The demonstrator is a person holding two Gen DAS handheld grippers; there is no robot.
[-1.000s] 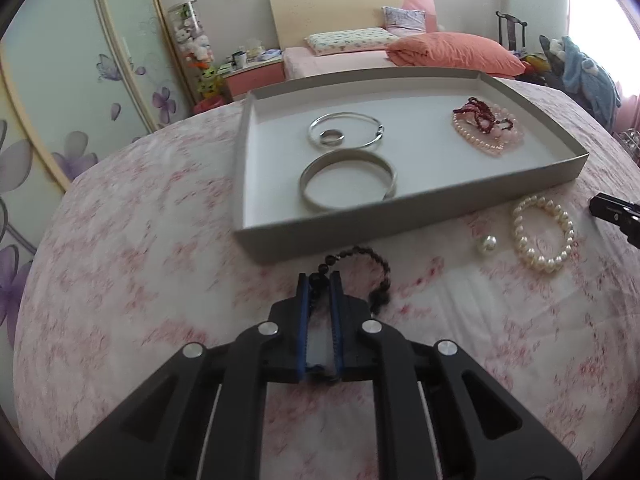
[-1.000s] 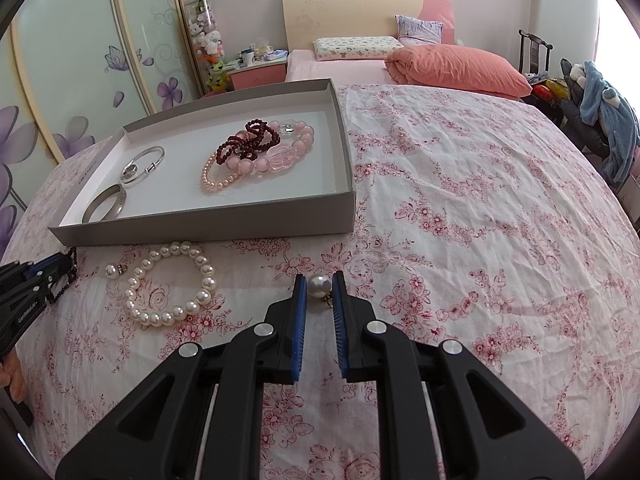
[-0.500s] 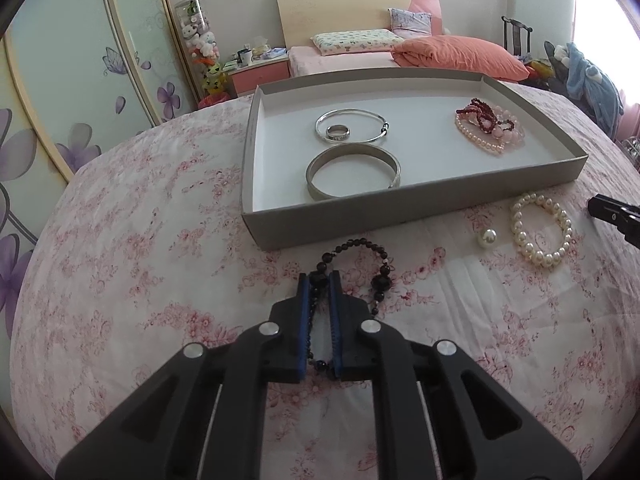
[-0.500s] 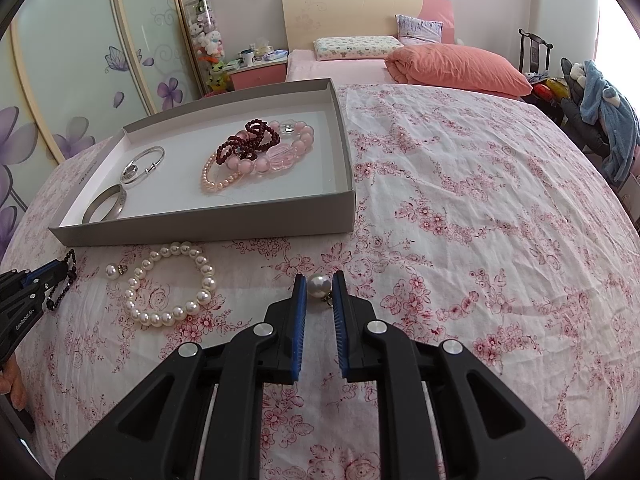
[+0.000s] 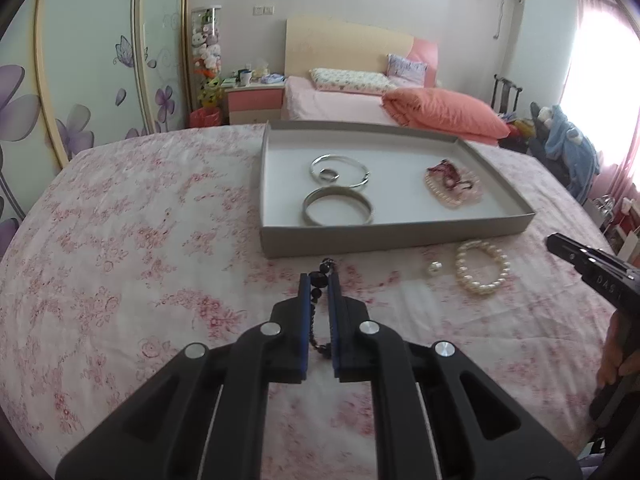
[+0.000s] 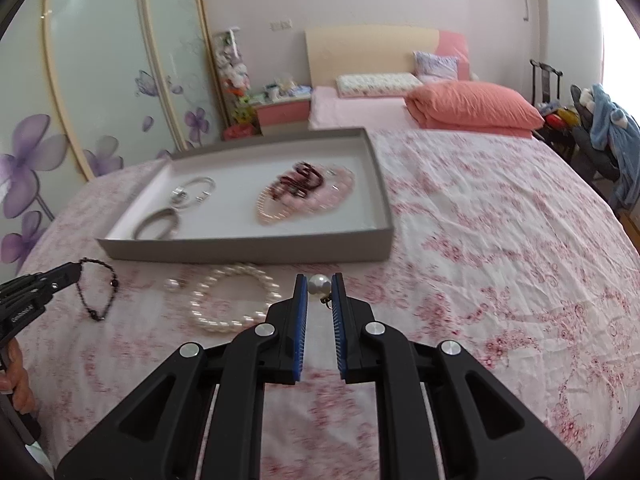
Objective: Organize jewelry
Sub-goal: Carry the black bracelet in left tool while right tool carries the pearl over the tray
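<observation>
My left gripper [image 5: 319, 280] is shut on a black bead bracelet [image 5: 320, 278], which hangs off the floral cloth; the right wrist view shows the black bead bracelet [image 6: 98, 290] dangling from my left gripper [image 6: 74, 272]. My right gripper [image 6: 319, 282] is shut on a pearl earring [image 6: 319, 284], lifted above the cloth. A grey tray [image 5: 400, 232] holds two silver bangles [image 5: 338, 210], a ring and a pile of pink and dark red beads [image 5: 452, 182]. In front of the tray lie a white pearl bracelet [image 5: 482, 268] and a second pearl earring [image 5: 435, 269].
The table wears a pink floral cloth [image 5: 140, 260]. Behind it stand a bed with an orange quilt [image 5: 440, 114], a nightstand [image 5: 254, 100] and flowered wardrobe doors [image 5: 80, 80]. A person's hand [image 6: 14, 376] holds the left gripper's handle at the edge.
Both grippers have risen from the cloth. The black bracelet has come off the surface and now hangs from the left jaws. The pearl earring rose with the right gripper.
</observation>
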